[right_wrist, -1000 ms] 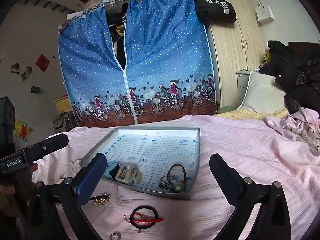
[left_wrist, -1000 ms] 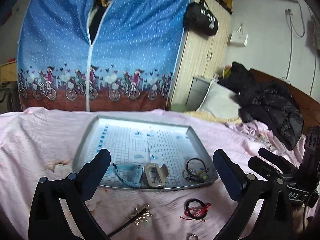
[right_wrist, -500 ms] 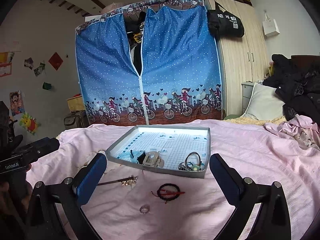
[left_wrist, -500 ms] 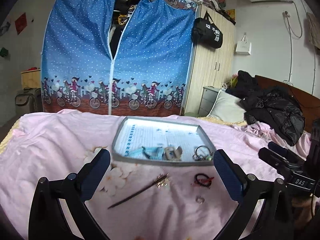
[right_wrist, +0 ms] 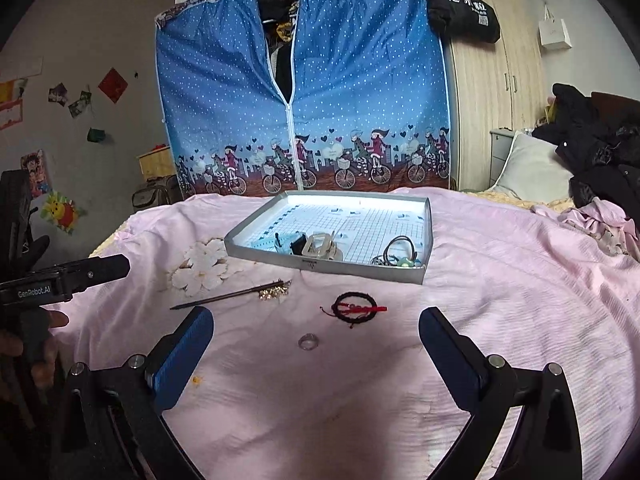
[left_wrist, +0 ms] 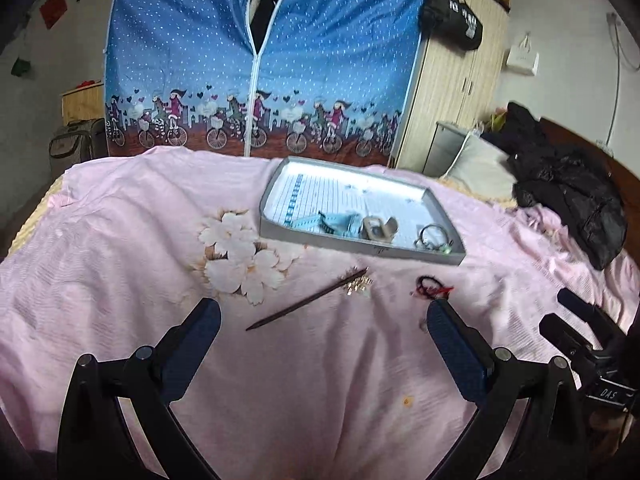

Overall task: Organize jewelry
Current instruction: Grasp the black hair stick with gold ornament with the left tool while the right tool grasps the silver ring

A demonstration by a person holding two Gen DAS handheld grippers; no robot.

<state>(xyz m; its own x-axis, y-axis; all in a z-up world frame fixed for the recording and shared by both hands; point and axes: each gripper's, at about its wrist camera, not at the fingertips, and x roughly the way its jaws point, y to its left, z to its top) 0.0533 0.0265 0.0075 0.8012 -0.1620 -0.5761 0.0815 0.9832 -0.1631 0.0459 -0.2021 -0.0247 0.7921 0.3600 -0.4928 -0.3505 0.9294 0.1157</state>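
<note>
Tray sits far on the pink bed and already holds a hair clip and hair ties. Hair stick, black-and-red bracelet and ring lie on the bed near the tray's front wall. Left tool and right tool are both wide open and hold nothing. Step in hand, as judged: selecting the next loose item. The ring lies nearest the right tool; a low, careful pinch is called for.

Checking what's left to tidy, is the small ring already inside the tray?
No, the ring lies on the pink bedsheet, in front of the tray.
</note>
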